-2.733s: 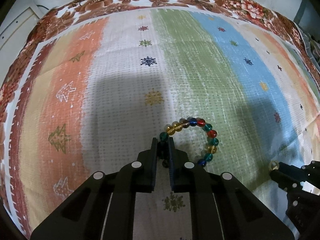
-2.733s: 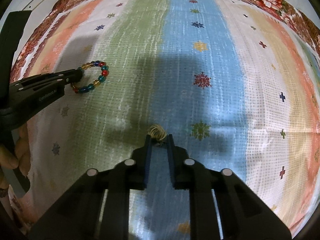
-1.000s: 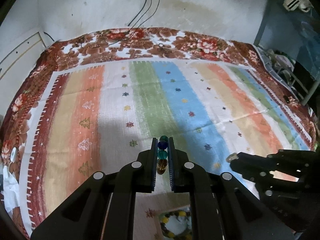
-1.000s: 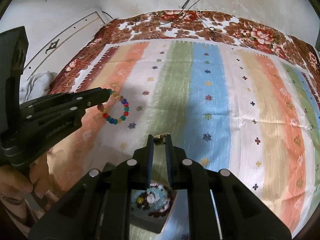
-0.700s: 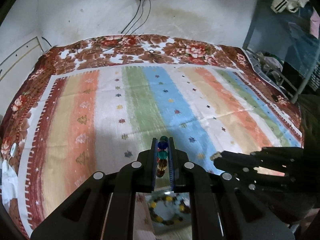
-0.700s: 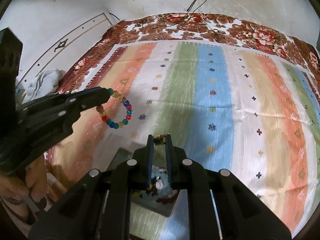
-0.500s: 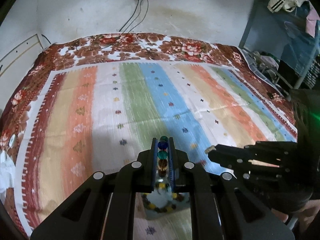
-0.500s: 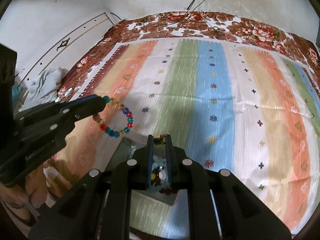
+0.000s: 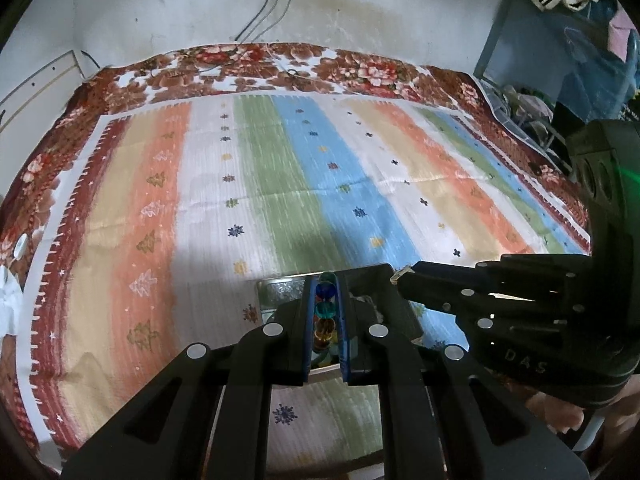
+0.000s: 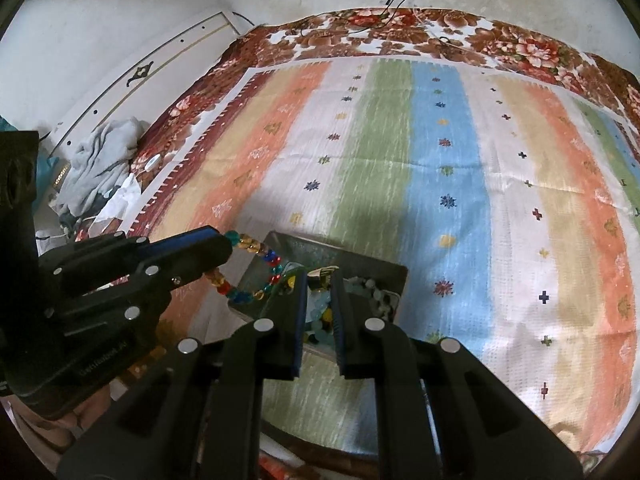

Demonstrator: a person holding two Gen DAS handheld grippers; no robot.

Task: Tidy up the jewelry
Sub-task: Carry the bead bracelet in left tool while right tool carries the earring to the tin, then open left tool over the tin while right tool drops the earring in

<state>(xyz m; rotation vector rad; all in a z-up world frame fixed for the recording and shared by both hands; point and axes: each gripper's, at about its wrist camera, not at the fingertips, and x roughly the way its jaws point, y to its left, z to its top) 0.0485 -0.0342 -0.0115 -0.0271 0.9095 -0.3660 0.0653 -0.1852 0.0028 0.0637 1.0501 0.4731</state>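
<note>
My left gripper [image 9: 325,280] is shut on a bracelet of coloured glass beads [image 9: 324,310]. In the right wrist view the bracelet [image 10: 256,272] hangs from the left gripper [image 10: 226,240] over the left edge of a small open jewelry box [image 10: 360,268]. My right gripper [image 10: 319,276] is shut on a small gold ring [image 10: 322,271] and holds it above the box, which has several beads and trinkets inside. In the left wrist view the box [image 9: 280,292] lies mostly hidden under my fingers, and the right gripper [image 9: 400,274] reaches in from the right.
A striped cloth [image 10: 460,168] with a brown floral border covers the bed. A white wall with cables [image 9: 272,4] stands behind. A heap of grey clothes [image 10: 96,160] lies at the left edge. Blue furniture with clutter [image 9: 560,52] stands at the right.
Both grippers have lifted off the cloth with their pieces and drawn back toward the near edge. The jewelry box has come into view under them, and bracelet and ring now hang above it.
</note>
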